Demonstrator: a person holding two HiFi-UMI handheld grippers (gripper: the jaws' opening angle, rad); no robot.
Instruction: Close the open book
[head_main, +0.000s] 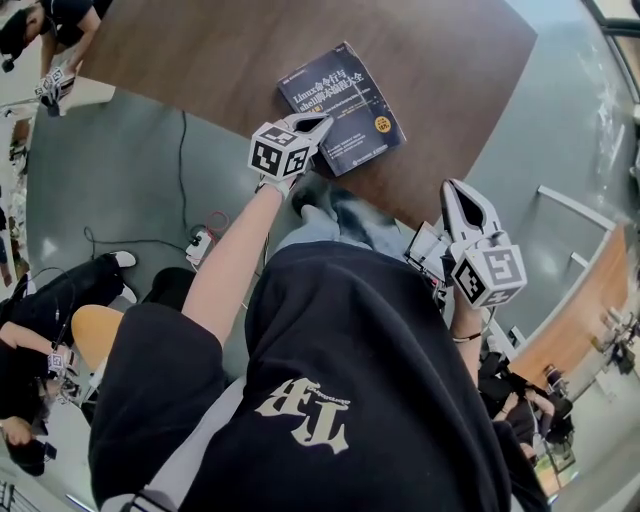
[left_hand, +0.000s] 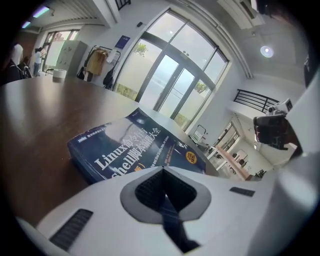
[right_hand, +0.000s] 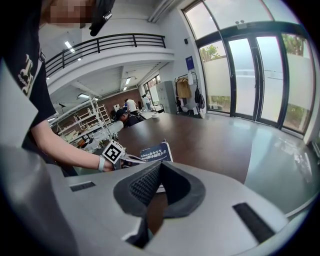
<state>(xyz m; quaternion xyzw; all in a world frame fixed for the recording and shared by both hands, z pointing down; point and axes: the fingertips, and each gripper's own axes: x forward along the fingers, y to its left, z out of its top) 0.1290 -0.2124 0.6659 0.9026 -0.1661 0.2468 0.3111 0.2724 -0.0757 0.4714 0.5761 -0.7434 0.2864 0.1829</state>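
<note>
On the dark bench (head_main: 200, 50) the book (head_main: 342, 105) lies flat, cover up and already shut. It looks thick, stiff and likely heavy — best handled by a cover edge. The left gripper (head_main: 312, 124) is by its near edge, the right gripper (head_main: 458, 198) well apart — both jaws together, empty.

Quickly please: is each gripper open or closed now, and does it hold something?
Left gripper: closed, holding nothing, its tips near the closed book.
Right gripper: closed, holding nothing.
</note>
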